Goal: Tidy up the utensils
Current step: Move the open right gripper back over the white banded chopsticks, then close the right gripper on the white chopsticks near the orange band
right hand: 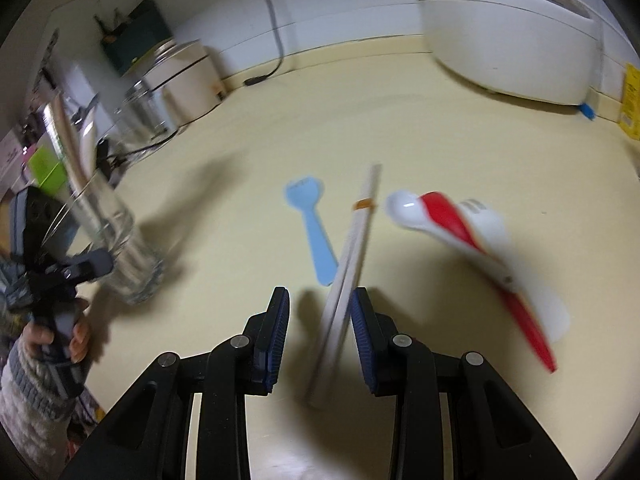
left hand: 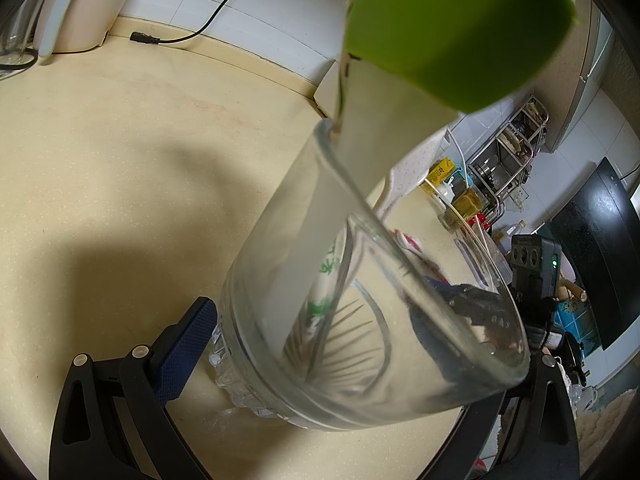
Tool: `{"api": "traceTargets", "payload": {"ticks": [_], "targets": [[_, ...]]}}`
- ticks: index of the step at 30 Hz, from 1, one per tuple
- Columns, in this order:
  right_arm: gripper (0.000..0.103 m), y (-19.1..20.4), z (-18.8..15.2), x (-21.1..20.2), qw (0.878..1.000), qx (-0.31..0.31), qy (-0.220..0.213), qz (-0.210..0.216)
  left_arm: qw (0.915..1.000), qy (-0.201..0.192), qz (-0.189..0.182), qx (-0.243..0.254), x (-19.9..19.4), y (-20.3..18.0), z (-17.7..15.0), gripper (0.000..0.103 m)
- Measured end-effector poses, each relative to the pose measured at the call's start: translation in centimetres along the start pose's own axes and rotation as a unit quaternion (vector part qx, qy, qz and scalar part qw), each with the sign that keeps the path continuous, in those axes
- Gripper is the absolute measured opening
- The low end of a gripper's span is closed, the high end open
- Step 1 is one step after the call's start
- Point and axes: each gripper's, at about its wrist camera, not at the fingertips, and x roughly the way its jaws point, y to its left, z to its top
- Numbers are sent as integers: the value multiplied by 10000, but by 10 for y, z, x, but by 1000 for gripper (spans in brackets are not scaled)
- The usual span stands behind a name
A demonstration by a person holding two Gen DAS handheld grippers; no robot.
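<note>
Chopsticks [right hand: 352, 240] between right gripper [right hand: 320, 312] fingers

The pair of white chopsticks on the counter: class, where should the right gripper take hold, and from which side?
Grip the near half of the chopsticks, below the orange band, coming from above. They lie flat, bound together, running away from the right gripper, so open jaws can likely straddle their narrow width. The blue scoop lies close alongside.

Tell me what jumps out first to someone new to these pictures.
A tall glass fills the left view, held by the left gripper, with a green-headed utensil standing in it. On the counter before the open right gripper lie paired chopsticks, a blue scoop and red and white spoons.
</note>
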Motion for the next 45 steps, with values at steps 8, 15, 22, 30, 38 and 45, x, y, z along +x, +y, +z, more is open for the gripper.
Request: {"api": "traceTargets", "payload": {"ticks": [8,15,22,30,38,45], "targets": [[33,16,1,-1,9995,-210,-60,-246,10000,1,0,0,0,0,0,100],[33,8,10,-23,9978,-144,-381,-514,10000,1,0,0,0,0,0,100],[33,11,23,-19,9955,-377,-347,-802,10000,1,-1,0,0,0,0,100],[30,25,55,13,9925,-823,-281,-856,10000,1,-1,0,0,0,0,100],[28,13,62,24,9949,-473,-184,-871,10000,1,-1,0,0,0,0,100],[26,2,52,22,9957,-325,-156,-859,10000,1,-1,0,0,0,0,100]]}}
